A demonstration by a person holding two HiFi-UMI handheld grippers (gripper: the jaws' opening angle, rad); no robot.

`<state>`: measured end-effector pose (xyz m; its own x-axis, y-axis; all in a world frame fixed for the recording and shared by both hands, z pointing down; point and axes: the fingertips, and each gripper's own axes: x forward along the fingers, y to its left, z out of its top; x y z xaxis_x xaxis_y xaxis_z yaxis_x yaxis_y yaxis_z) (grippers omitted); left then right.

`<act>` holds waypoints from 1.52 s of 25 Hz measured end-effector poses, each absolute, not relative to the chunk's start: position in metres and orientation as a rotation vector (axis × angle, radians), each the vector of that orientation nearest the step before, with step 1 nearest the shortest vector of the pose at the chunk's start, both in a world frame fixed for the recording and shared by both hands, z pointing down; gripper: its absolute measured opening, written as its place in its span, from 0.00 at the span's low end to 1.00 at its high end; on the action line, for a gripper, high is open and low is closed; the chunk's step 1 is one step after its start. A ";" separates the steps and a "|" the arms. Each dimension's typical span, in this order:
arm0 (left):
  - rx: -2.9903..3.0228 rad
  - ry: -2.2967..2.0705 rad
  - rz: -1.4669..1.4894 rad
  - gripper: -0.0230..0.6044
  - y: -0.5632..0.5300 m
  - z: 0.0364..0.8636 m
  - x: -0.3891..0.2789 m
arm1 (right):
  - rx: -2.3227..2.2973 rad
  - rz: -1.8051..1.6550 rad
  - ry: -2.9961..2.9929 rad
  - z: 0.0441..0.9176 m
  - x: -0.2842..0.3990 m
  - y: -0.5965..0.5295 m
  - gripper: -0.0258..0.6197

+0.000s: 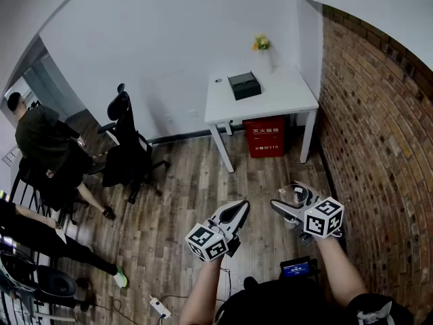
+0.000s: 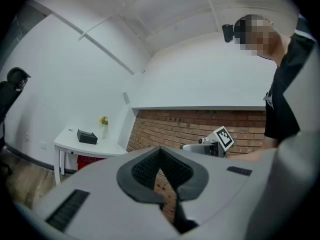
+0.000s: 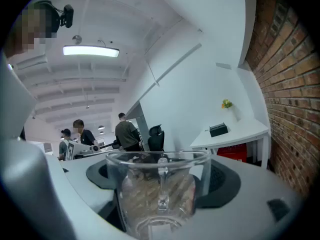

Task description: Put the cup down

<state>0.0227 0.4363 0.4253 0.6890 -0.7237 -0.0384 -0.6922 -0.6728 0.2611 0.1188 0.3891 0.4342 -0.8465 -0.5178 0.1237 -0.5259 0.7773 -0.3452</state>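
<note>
Holding: right gripper (image 1: pixel 292 197) jaws clamped on glass cup (image 3: pixel 159 194) | left gripper (image 1: pixel 238 210) jaws together | red box (image 1: pixel 265 137) reads 119

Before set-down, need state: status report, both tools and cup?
Left tool shut, empty. Right tool shut on cup, held in the air. Table ahead, box on it, bare top beside it.

Bright, even ceiling light (image 3: pixel 91 51); fisheye-bent edges, dark corners, soft foreground.
</note>
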 end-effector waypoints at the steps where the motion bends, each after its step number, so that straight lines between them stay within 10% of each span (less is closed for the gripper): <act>1: 2.673 -1.136 -0.204 0.05 0.436 0.426 0.023 | 0.862 0.581 -2.941 0.434 0.119 0.389 0.72; 38: 2.663 -1.115 -0.186 0.05 0.431 0.431 0.024 | 0.834 0.666 -2.945 0.441 0.117 0.383 0.72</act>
